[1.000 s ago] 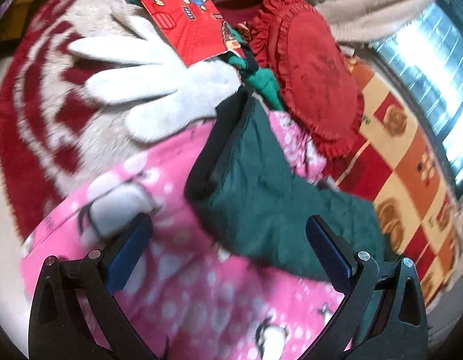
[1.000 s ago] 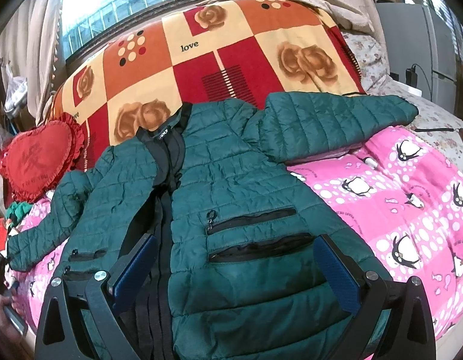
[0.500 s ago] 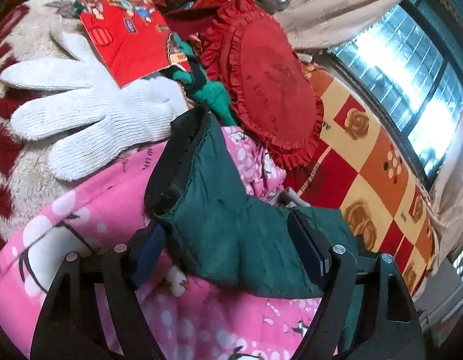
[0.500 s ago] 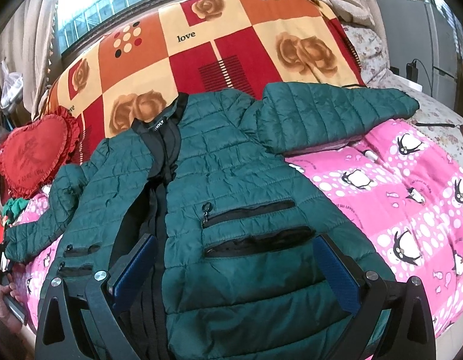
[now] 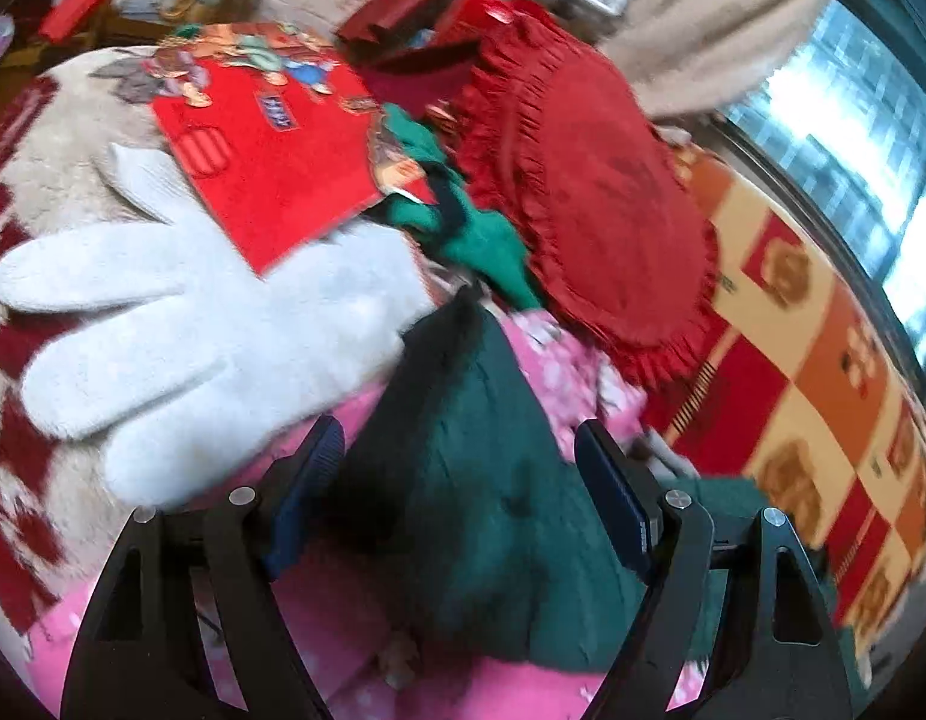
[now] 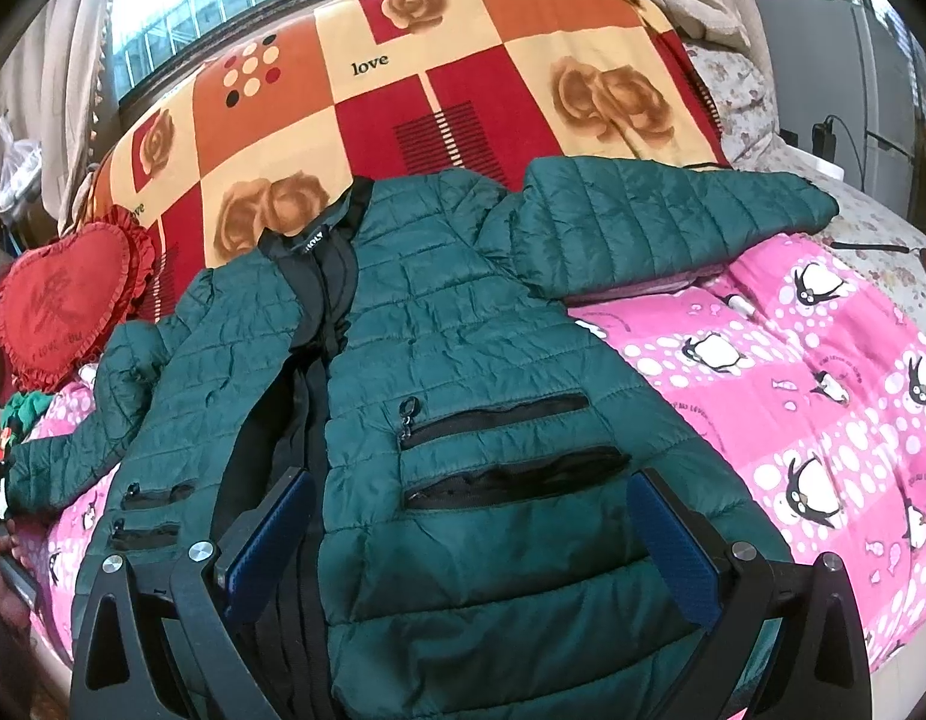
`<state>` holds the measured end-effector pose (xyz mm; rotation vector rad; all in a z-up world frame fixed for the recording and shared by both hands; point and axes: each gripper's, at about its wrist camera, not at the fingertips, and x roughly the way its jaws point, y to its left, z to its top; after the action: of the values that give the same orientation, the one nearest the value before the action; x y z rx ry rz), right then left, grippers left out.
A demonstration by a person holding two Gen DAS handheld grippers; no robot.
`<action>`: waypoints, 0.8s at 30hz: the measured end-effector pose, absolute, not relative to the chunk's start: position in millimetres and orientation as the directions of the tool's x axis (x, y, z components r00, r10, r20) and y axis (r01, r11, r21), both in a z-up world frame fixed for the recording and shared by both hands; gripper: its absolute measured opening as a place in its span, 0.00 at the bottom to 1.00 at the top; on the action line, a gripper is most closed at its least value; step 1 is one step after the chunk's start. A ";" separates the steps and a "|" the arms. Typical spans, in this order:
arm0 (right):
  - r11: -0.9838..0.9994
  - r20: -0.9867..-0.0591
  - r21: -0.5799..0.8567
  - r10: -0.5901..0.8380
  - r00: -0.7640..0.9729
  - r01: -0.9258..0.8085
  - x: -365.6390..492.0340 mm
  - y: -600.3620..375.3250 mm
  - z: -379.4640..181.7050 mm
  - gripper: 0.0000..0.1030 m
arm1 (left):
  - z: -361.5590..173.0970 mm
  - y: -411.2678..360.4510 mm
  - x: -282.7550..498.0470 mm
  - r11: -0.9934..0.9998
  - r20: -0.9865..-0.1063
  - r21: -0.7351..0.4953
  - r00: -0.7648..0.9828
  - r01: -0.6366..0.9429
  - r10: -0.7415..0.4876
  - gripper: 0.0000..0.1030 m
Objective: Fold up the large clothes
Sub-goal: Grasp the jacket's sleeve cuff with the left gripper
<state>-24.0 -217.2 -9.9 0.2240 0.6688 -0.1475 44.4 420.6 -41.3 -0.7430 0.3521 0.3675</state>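
Note:
A dark green quilted jacket (image 6: 463, 312) lies open, front up, on a bed, with its black lining showing along the zip. Its far sleeve (image 6: 661, 216) stretches to the right. The near sleeve (image 6: 102, 420) runs to the left edge. In the left wrist view my left gripper (image 5: 459, 480) is shut on that sleeve (image 5: 481, 468), just behind the black-lined cuff, which stands up in a peak. My right gripper (image 6: 463, 540) hangs open over the jacket's lower front, by the two zip pockets, with nothing pinched.
A pink penguin quilt (image 6: 793, 390) covers the bed, and a checked rose blanket (image 6: 463, 78) lies behind it under a window. A red heart cushion (image 5: 601, 204), a white glove (image 5: 192, 330) and a red printed card (image 5: 270, 144) lie by the sleeve end. A person's hand (image 6: 3, 588) shows at the left edge.
My left gripper's jaws have narrowed onto the sleeve cuff and risen with it, so the cuff now stands up between the fingers. The right gripper has kept still.

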 end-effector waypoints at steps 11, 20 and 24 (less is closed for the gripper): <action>0.968 -0.666 0.135 -0.070 0.743 0.213 -20.4 -216.7 -12.1 0.99 | -29.4 413.7 57.4 0.757 -0.540 -0.489 0.832 -0.433 0.127 0.12; 0.965 -0.742 0.095 -0.095 0.663 0.245 -11.3 -220.8 -24.3 0.99 | 44.3 381.8 61.0 0.776 -0.459 -0.534 0.886 -0.335 0.067 0.11; 0.948 -0.732 0.093 -0.143 0.666 0.306 -16.9 -229.8 -24.7 0.99 | 65.5 302.5 92.5 0.873 -0.450 -0.464 0.889 -0.152 -0.084 0.11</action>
<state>-16.9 -229.8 -24.7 0.2157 0.8044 -0.2557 92.5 302.5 65.5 -0.5141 0.4789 0.0374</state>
